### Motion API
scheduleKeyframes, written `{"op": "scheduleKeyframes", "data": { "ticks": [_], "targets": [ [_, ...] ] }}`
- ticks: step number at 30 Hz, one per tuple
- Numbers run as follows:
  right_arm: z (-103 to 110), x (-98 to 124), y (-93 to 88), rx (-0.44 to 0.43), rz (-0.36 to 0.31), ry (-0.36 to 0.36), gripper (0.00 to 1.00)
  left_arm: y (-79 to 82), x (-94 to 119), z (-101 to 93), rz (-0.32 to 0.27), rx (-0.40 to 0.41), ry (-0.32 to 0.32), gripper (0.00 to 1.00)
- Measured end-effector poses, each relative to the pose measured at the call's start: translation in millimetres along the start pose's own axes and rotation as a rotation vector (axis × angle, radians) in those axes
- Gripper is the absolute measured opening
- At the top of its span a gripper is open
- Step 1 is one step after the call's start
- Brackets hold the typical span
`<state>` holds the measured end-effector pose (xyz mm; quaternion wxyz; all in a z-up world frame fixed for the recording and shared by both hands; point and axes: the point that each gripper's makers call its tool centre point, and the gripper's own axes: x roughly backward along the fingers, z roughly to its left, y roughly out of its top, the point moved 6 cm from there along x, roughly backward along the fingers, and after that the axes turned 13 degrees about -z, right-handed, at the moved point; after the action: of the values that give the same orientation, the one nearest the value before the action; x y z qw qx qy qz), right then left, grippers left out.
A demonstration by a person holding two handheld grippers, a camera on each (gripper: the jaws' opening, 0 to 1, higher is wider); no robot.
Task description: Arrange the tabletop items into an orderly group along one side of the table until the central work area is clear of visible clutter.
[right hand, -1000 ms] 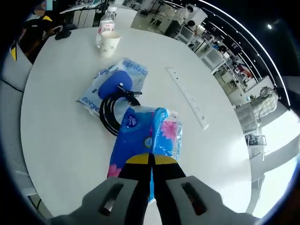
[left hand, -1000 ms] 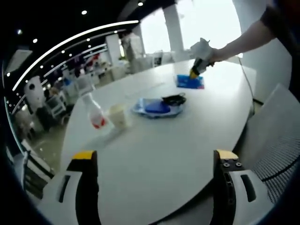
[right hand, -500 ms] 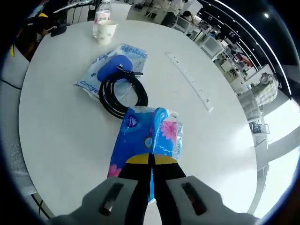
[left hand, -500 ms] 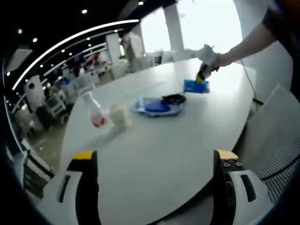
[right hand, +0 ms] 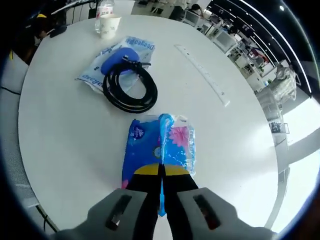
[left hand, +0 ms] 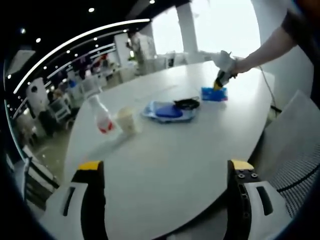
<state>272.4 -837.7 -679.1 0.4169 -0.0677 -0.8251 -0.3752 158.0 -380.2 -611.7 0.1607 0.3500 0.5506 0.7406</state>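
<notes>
Your right gripper has its jaws pinched tight on the near edge of the blue and pink tissue pack, gripping the wrapper seam so the pack hangs forward of the tips, prob. because a soft pack is easier to drag or lift by a thin edge than across its bulk. Can't tell if the pack is resting on the white table or just above it.

Your left gripper is spread wide w/ nothing between the jaws, held low over the near edge of the table, free for a 2nd item.

The right gripper view gives you detail: the black cable coil lies just beyond the pack, partly on a blue wipes packet, w/ a long power strip off to 1 side. The paper cup and bottle stand together at the far edge.

The left gripper view gives the overall layout: items run in a loose line across the table, bottle at 1 end, tissue pack at the other, w/ your right hand on it. Centre isn't cleared yet.
</notes>
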Motion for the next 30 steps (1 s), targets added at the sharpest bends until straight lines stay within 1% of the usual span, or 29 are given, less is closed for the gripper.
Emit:
{"op": "scheduleKeyframes", "data": {
  "ticks": [6,10,16,18,25,26,27,30],
  "targets": [
    [1.7,-1.4,-4.4,-0.017,0.016,-0.014,0.00,0.3,0.1,1.3,-0.003,0.003,0.005,0.99],
    [2.4,-1.6,-3.7,-0.019,0.012,-0.024,0.09,-0.3,-0.4,1.2,0.001,0.002,0.000,0.99],
    [0.5,1.0,-0.9,-0.021,-0.002,-0.035,0.18,0.4,-0.6,2.0,-0.005,0.004,0.002,0.99],
    [-1.0,2.4,1.5,-0.009,-0.023,-0.043,0.21,0.2,-0.6,1.8,-0.003,0.008,0.001,0.98],
    [2.1,3.3,11.8,-0.001,-0.085,-0.018,0.29,0.6,-1.2,1.8,-0.004,0.005,-0.001,0.98],
    [6.3,1.7,16.7,-0.030,-0.125,0.006,0.32,0.3,-1.5,1.6,-0.002,0.004,-0.002,0.98],
    [8.5,3.0,20.0,-0.029,-0.139,0.010,0.34,0.2,-1.6,1.5,0.000,0.002,-0.003,0.98],
    [15.8,3.3,25.4,-0.018,-0.138,0.029,0.38,0.5,-1.9,1.8,-0.001,0.001,-0.001,0.98]
  ]
}}
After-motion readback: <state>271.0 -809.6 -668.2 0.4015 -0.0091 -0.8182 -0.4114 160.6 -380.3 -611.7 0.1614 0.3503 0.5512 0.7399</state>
